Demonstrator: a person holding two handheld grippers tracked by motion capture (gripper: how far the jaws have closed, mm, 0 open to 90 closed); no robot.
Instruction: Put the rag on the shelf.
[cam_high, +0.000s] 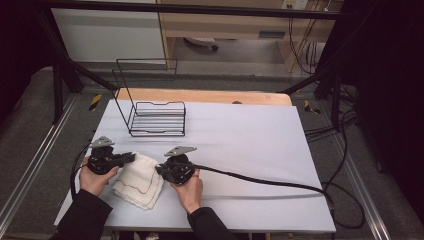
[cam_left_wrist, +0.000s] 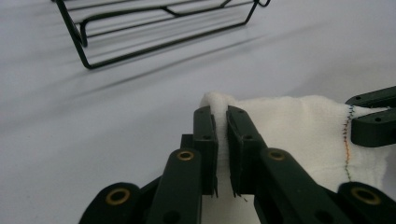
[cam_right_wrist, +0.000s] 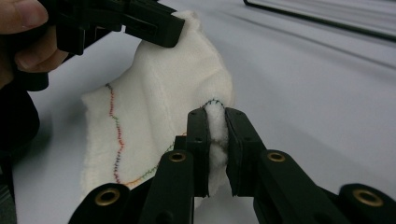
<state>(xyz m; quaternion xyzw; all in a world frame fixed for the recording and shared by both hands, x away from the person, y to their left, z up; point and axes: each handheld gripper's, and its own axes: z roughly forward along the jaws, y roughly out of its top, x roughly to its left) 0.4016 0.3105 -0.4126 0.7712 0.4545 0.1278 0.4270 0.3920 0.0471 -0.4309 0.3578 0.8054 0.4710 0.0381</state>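
A folded white cloth with multicoloured stitching lies on the pale table near its front left. My left gripper is shut on the cloth's far left corner; in the left gripper view the cloth is pinched between the jaws of the left gripper. My right gripper is shut on the cloth's right edge, and the right gripper view shows a fold of the cloth squeezed in the right gripper. The left corner is raised a little off the table.
A black wire rack stands at the back left of the table, also visible as a wire rack beyond the left gripper. A black cable trails right across the white tabletop. A metal frame surrounds the table.
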